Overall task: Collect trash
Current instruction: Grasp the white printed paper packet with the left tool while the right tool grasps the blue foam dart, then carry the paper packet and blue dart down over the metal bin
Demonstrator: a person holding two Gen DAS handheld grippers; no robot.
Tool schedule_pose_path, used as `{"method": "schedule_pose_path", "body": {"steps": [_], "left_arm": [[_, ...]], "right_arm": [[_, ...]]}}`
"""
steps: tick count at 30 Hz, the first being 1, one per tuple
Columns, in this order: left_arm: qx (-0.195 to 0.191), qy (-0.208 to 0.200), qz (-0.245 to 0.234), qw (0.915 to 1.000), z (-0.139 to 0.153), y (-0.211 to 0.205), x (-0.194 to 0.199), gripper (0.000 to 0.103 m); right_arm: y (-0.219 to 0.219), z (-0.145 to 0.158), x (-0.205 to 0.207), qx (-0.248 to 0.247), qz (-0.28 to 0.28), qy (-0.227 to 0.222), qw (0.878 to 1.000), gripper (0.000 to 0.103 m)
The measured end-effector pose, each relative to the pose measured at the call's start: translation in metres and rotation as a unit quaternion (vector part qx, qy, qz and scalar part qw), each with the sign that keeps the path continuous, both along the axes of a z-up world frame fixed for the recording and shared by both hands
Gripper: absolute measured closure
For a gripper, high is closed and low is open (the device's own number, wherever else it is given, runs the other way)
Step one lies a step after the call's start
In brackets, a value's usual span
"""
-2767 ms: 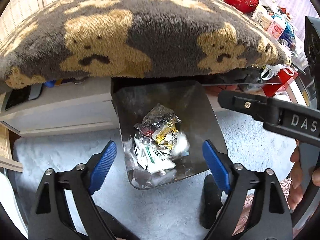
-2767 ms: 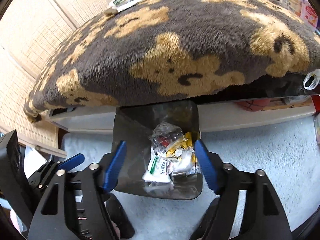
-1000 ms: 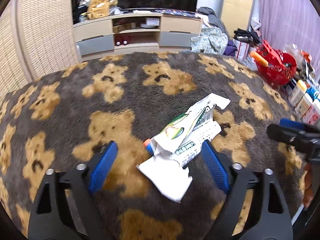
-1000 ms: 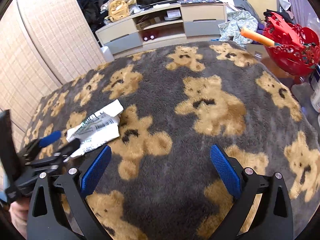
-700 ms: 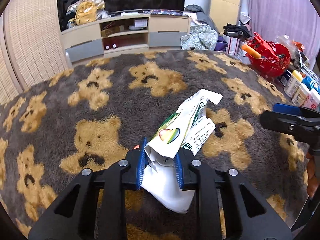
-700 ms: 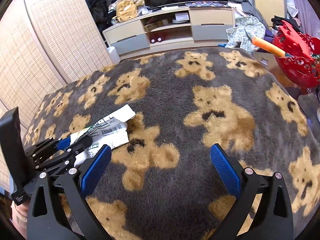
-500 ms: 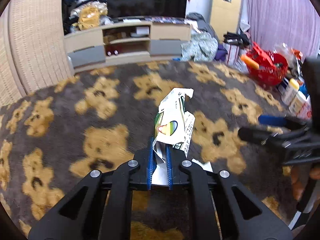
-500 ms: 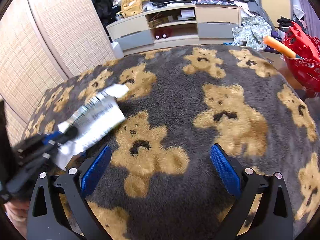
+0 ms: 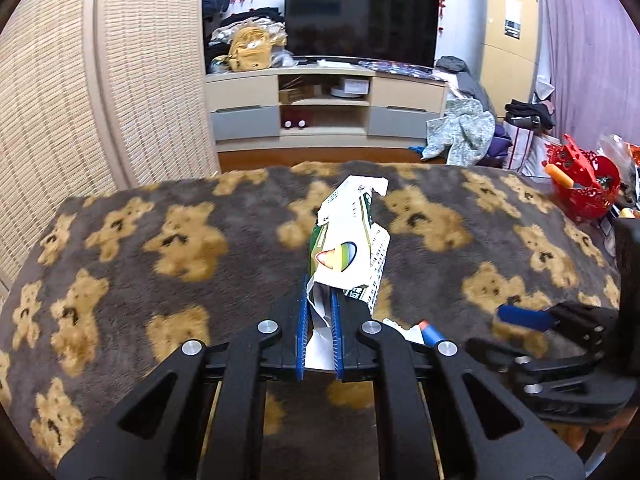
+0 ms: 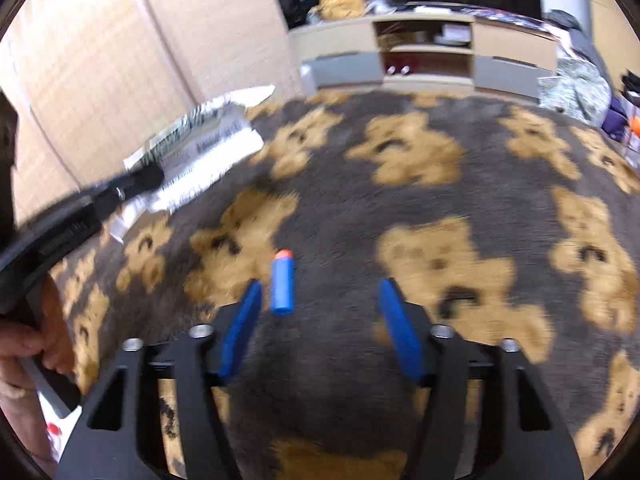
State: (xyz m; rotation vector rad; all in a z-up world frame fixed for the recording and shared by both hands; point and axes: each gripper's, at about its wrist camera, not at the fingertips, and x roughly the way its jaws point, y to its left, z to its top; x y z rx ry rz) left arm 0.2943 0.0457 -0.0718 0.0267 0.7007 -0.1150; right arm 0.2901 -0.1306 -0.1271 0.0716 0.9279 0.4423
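Our left gripper (image 9: pixel 319 334) is clamped on the torn paper packet (image 9: pixel 347 240), white w/ green print and a barcode side. The blue pads pinch its lower crumpled end, and the rest sticks up and fwd above the bear-print blanket (image 9: pixel 160 264), clear of the fabric. From the right wrist cam we see the same packet (image 10: pixel 200 152) at upper left, blurred, held in the black tip of the left tool, w/ a hand (image 10: pixel 24 344) on the handle at the left edge.

Our right gripper (image 10: pixel 320 320) sits low over the blanket, jaws closing, approx half wide. A small blue foam dart (image 10: pixel 282 283) w/ an orange tip lies on the blanket just inside the left pad, near it; pads aren't pressing on it. In the left cam the dart (image 9: pixel 431 332) shows just right of our left tool, beside a scrap of white paper (image 9: pixel 394 326).
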Motion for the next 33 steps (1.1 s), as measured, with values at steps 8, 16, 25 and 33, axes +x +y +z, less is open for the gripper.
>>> {"method": "schedule_pose_path", "body": {"steps": [8, 16, 25, 33], "left_arm": [[-0.007, 0.008, -0.002, 0.9999, -0.009, 0.013, -0.011, 0.094], [-0.015, 0.005, 0.002, 0.9999, -0.007, 0.020, -0.025, 0.094], [-0.028, 0.006, -0.009, 0.9996, -0.002, 0.019, -0.057, 0.094], [-0.038, -0.009, -0.022, 0.9990, 0.013, -0.001, -0.112, 0.094]], "right_arm": [[0.035, -0.013, 0.011, -0.037, 0.011, 0.006, 0.999, 0.070], [0.054, -0.013, -0.005, -0.090, 0.023, -0.022, 0.995, 0.084], [0.001, 0.005, -0.027, -0.053, -0.003, -0.013, 0.999, 0.091], [-0.048, 0.050, -0.090, -0.044, -0.014, -0.050, 0.998, 0.091]]}}
